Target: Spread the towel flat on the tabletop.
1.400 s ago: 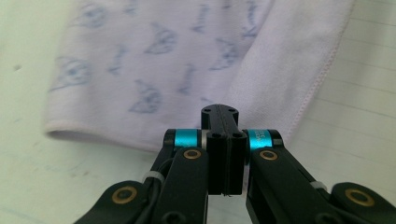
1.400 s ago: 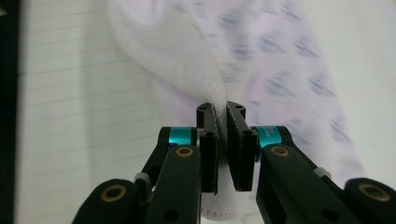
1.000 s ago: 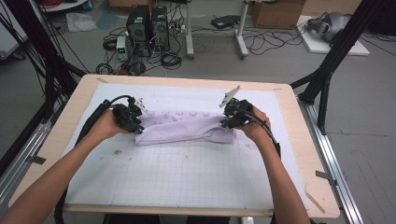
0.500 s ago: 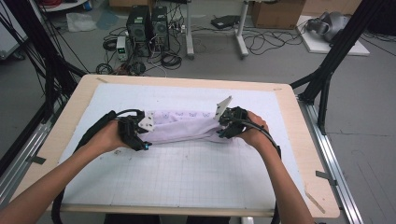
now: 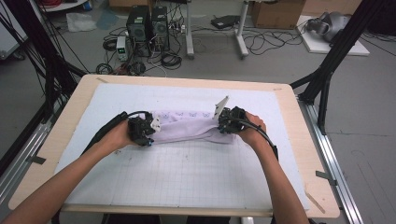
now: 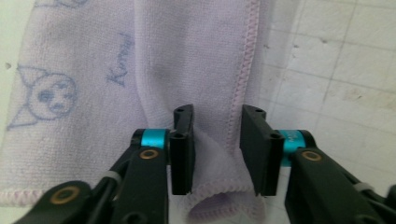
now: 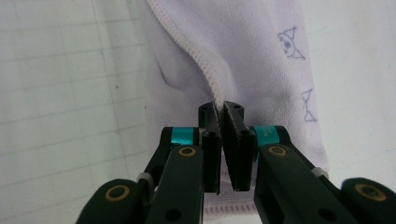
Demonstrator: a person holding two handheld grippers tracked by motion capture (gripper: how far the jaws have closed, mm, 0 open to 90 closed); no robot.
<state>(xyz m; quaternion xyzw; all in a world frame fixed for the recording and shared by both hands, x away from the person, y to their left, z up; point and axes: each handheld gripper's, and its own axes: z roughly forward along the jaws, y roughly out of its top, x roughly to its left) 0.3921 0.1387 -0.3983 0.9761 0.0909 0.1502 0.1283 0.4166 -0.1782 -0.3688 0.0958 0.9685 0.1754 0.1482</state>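
Grey floor (image 5: 369, 140), tangled cables (image 5: 261, 42), perhaps computer towers (image 5: 149, 25) behind.

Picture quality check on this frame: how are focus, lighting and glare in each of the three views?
High view: even light, soft overall, no glare on the white mat. Left gripper view: the jaws are fairly sharp, while the lilac towel blurs toward the top, its print still readable. Right gripper view: the towel's stitched edge is crisp at the jaws, and the mat at right washes out bright.
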